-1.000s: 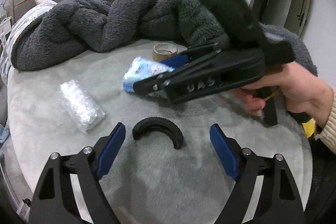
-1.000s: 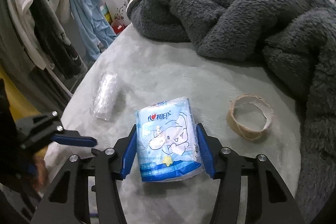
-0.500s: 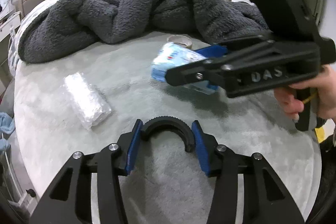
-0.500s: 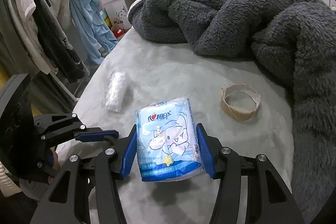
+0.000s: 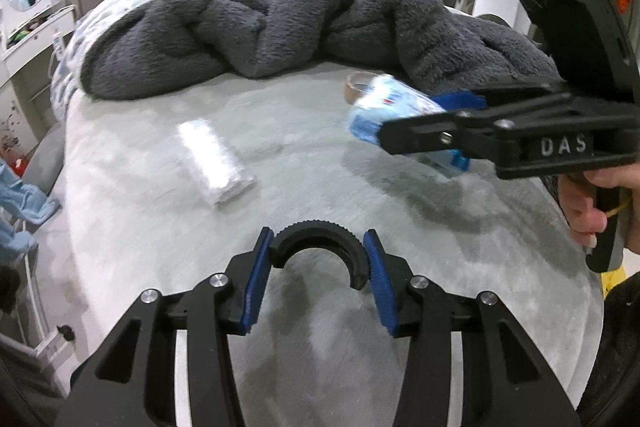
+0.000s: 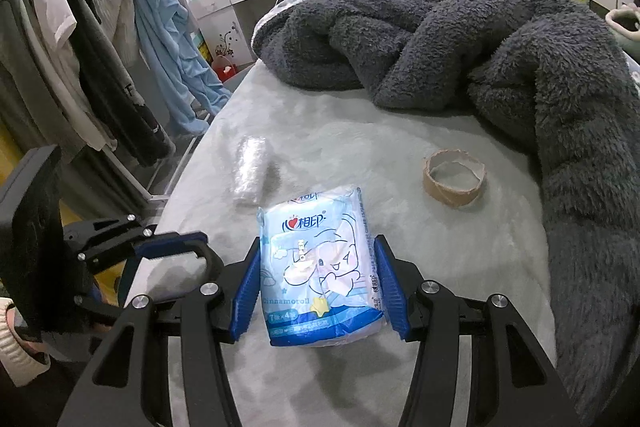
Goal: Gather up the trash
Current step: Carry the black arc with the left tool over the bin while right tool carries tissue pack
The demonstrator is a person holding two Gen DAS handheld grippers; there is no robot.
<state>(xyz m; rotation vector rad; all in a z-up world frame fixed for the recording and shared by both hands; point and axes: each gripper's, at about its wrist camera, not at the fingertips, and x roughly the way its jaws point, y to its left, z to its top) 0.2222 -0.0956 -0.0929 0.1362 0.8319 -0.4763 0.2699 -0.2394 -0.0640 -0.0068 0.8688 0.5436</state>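
Two grippers held trash above the pale grey bed [image 5: 160,235]: left gripper [image 5: 316,267], jaws just narrowed onto a black ridged plastic half-ring [image 5: 320,233]; right gripper [image 6: 316,291] clamped a blue tissue packet [image 6: 320,267]. Steady lifts probably suited both.

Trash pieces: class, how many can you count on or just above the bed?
4. A black half-ring in the left tongs; a tissue pack in the right tongs; a clear wrapper and a cardboard ring on the bed. The blanket may hide more.
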